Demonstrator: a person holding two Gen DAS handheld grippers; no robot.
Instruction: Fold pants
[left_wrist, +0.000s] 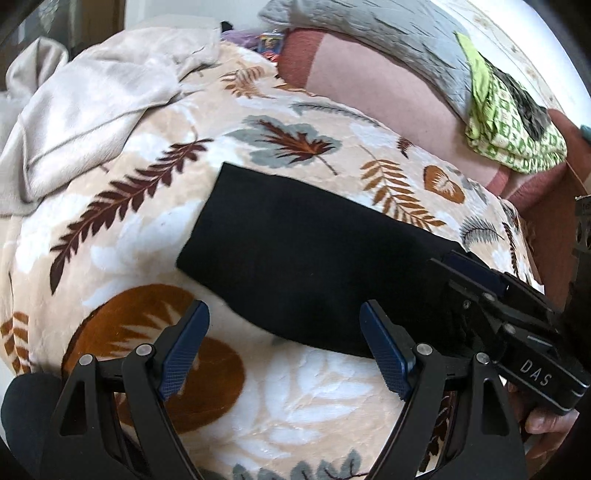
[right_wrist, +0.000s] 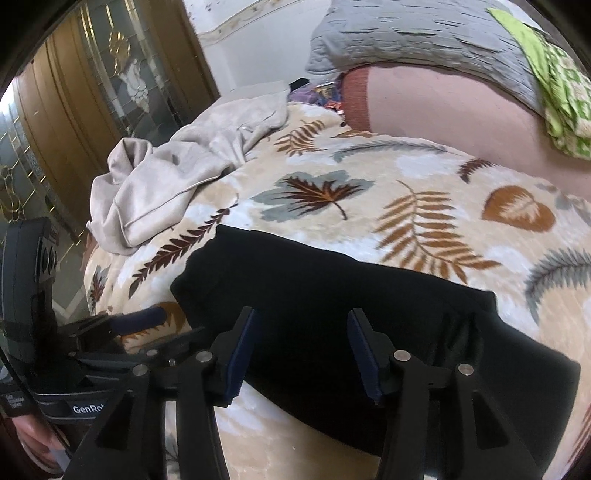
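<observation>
The black pants lie folded into a long flat strip on the leaf-patterned blanket. They also show in the right wrist view. My left gripper is open and empty, hovering just off the strip's near edge. My right gripper is open over the near edge of the pants, with nothing between its pads. It also shows in the left wrist view at the strip's right end. The left gripper shows at the left of the right wrist view.
A crumpled beige garment lies at the far left of the bed. A pink pillow, a grey pillow and a green patterned cloth sit at the far right. A wooden glass-panel door stands beyond the bed.
</observation>
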